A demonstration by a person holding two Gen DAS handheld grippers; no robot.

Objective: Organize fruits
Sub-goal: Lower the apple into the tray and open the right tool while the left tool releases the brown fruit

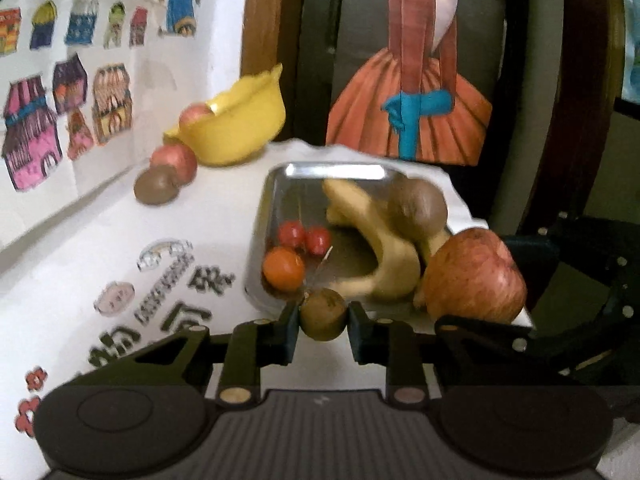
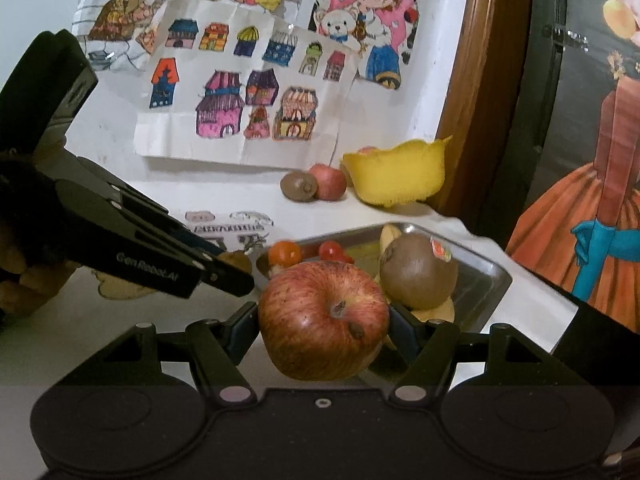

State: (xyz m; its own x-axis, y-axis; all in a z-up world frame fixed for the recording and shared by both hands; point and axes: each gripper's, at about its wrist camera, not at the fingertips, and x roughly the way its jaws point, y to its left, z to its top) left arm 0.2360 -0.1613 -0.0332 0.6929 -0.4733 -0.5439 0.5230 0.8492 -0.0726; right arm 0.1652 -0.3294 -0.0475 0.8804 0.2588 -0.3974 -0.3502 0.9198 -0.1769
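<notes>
While the left hand-held gripper (image 1: 323,316) is clamped on a small kiwi (image 1: 323,314) right at the near rim of the metal tray (image 1: 256,236), the right hand-held gripper (image 2: 323,330) has its fingers squeezed around a red apple (image 2: 323,324), also just in front of that tray. Bananas (image 1: 376,248), cherry tomatoes (image 1: 304,236) and another kiwi (image 2: 418,272) sit inside it. Yellow bowl (image 2: 396,176) is way back on the tabletop (image 1: 100,240).

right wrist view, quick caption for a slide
Right gripper clamps a red apple before the metal tray; left gripper carries a small brown fruit.
</notes>
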